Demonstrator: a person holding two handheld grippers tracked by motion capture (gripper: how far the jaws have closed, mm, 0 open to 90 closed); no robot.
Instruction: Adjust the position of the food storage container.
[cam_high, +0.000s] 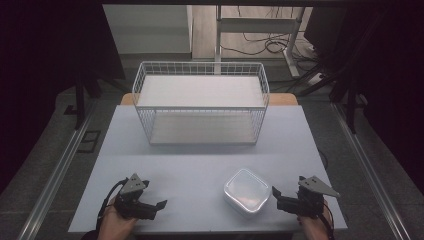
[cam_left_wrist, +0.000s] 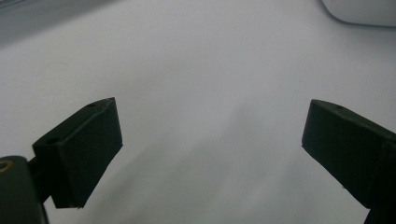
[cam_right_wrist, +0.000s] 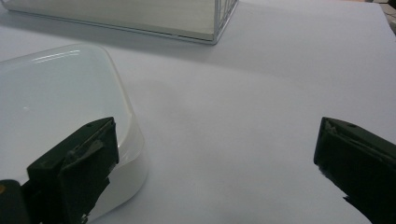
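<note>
One pair of left tongs (cam_high: 161, 204), released, empty. One wire basket (cam_high: 200, 102), rear of bench (cam_high: 200, 165). One white lidded container (cam_high: 247, 191), front right, just beside the released right tongs (cam_high: 276, 196). The right gripper view adds the container's glossy lid.

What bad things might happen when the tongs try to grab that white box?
1. The white box looks smooth, rounded and wide, so the open right tongs beside it might slip off its lid.
2. A sideways nudge may push it along the table instead of gripping it.
3. The left tongs are open and far off, so they can't steady it yet.
</note>
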